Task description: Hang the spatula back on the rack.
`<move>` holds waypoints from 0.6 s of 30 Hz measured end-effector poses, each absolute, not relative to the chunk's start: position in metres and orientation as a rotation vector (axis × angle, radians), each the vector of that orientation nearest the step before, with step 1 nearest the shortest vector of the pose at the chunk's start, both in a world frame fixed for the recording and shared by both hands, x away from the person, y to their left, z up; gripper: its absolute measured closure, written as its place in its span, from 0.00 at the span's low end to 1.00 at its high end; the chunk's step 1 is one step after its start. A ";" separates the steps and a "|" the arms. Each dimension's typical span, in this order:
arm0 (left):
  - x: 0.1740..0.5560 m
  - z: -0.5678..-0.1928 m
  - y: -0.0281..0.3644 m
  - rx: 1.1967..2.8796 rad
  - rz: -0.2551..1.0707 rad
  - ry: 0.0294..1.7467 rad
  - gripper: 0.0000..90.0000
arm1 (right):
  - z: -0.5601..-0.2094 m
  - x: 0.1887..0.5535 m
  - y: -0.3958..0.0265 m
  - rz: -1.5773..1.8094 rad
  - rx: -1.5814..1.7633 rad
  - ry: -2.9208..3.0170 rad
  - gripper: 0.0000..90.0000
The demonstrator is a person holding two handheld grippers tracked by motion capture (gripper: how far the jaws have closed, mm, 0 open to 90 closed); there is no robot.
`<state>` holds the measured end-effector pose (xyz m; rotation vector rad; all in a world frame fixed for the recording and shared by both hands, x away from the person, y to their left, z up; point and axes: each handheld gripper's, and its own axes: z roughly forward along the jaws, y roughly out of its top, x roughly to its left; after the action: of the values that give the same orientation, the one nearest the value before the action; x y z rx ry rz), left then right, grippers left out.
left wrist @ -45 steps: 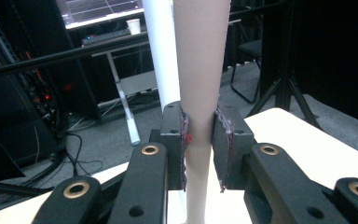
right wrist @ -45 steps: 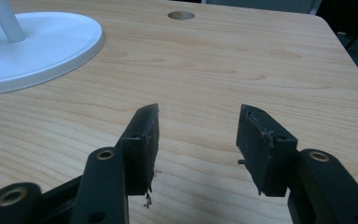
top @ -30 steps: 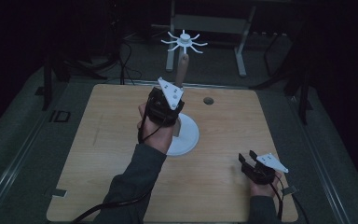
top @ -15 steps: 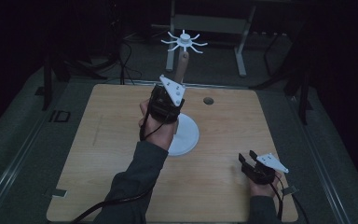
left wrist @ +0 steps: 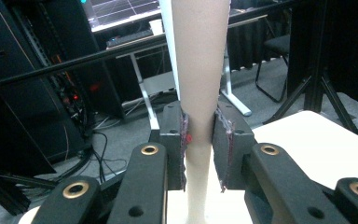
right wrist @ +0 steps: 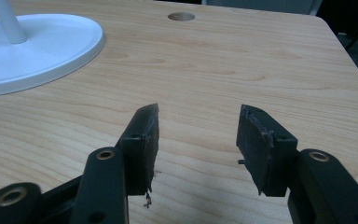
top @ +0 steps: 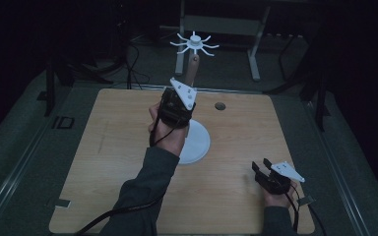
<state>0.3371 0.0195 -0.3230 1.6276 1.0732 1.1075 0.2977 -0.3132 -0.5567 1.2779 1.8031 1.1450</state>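
From above, the left gripper reaches to the stand mid-table. Its own view shows the jaws pinching the pole, likely steadying it. The right gripper rests spread, empty, over the table.

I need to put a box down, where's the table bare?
Bare: the whole left side of the table, and the far right corner past the hole. Crowded: the middle, with the stand's white base and left gripper; right gripper rests near right.

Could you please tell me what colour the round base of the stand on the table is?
White; the base shows best in the right gripper view.
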 end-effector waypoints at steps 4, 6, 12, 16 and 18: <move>0.337 -0.324 0.019 1.622 1.092 1.072 0.83 | -0.557 0.298 -0.313 1.144 1.279 1.802 0.54; 0.336 -0.324 0.019 1.619 1.092 1.072 0.83 | -0.557 0.297 -0.313 1.142 1.278 1.802 0.54; 0.338 -0.323 0.019 1.618 1.102 1.080 0.83 | -0.557 0.297 -0.313 1.144 1.279 1.800 0.54; 0.338 -0.324 0.019 1.618 1.116 1.080 0.83 | -0.557 0.297 -0.313 1.145 1.279 1.799 0.54; 0.338 -0.325 0.018 1.618 1.126 1.079 0.82 | -0.557 0.297 -0.313 1.143 1.279 1.800 0.54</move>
<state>0.3384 0.0181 -0.3245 1.6182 1.0787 1.1257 0.2974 -0.3132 -0.5566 1.2791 1.8001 1.1435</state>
